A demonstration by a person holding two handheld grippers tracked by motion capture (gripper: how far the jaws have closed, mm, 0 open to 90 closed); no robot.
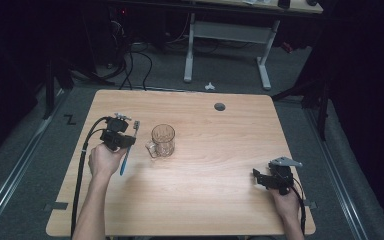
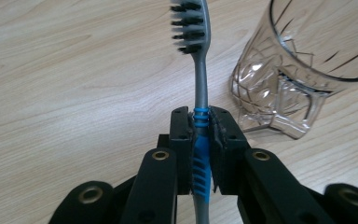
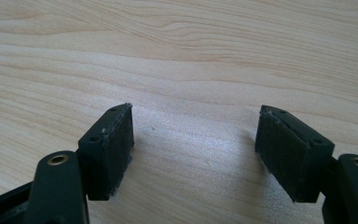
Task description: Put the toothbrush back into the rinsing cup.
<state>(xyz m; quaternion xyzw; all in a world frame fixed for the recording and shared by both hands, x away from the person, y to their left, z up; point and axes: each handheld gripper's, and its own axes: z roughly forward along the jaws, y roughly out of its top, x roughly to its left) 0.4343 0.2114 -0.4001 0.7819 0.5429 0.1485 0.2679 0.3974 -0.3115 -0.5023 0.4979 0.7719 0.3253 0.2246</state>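
Black jaws of your left gripper (image 2: pixel 200 140) are clamped on the toothbrush (image 2: pixel 199 70) at its blue ribbed grip, bristle head pointing away, just beside the clear glass mug (image 1: pixel 162 141) standing left of centre on the table (image 1: pixel 220 200). Likely you're putting the brush in the mug: lift it above the rim, tip it upright, and lower slowly so the mug doesn't tip. Your right gripper (image 1: pixel 266 178) rests wide and empty, well apart.
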